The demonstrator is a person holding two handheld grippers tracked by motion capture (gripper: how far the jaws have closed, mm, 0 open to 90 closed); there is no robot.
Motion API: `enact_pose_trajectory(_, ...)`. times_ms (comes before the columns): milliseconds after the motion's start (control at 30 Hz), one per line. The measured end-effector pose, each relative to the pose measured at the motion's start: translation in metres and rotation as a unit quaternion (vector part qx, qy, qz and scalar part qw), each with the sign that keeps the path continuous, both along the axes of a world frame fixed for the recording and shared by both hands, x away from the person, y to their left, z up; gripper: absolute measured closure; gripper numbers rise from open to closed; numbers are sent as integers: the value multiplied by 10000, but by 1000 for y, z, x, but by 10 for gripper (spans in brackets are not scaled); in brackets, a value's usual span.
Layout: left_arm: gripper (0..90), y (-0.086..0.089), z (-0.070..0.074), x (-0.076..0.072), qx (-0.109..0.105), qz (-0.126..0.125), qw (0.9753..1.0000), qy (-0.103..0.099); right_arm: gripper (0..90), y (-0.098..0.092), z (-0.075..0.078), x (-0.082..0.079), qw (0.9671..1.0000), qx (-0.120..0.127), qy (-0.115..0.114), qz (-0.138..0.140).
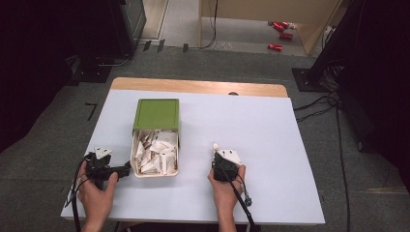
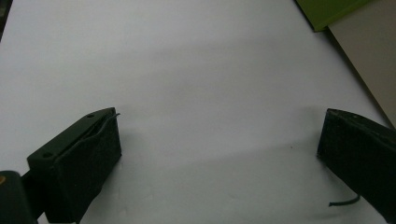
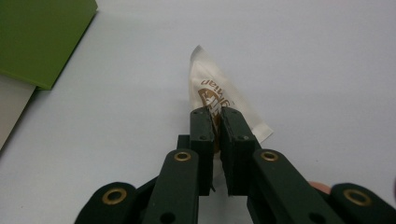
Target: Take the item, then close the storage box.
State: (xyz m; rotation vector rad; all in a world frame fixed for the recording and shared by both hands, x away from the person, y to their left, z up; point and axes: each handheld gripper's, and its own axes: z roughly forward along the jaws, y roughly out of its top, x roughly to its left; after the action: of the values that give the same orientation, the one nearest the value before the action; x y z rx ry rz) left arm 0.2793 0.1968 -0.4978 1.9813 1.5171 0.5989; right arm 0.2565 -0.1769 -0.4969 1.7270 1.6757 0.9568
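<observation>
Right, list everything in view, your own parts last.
table: one, pale white top with wooden far edge, centre.
box: one, green lid slid back, cream tray, left of centre.
packets in the box: many, white, piled in the open tray.
packet: one, white with brown print, pinched in the right hand-held gripper.
cans: several, red, on the far floor.
left hand-held gripper: black, open, beside the box.
hands: two, near edge.

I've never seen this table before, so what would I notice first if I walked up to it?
Probably the green-lidded box in the middle of the white table, its cream drawer pulled out and full of small white packets. Next, the right gripper to the right of the box, its jaws pinched on one white packet with brown print. The left gripper sits open beside the drawer.
</observation>
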Motion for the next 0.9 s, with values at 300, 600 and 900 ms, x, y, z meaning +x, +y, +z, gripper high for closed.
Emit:
enact_pose_trajectory(300, 0, 0, 0, 0, -3, 3, 10000, -10, 585, 5, -1, 4, 9990, 253, 151, 345)
enact_pose_trajectory(600, 0, 0, 0, 0, -5, 4, 10000, -15, 511, 10, 15, 3, 9981, 424, 56, 438)
enact_pose_trajectory(900, 0, 0, 0, 0, -4, 4, 10000, -14, 492, 21, 35, -5, 9969, 459, -148, 623)
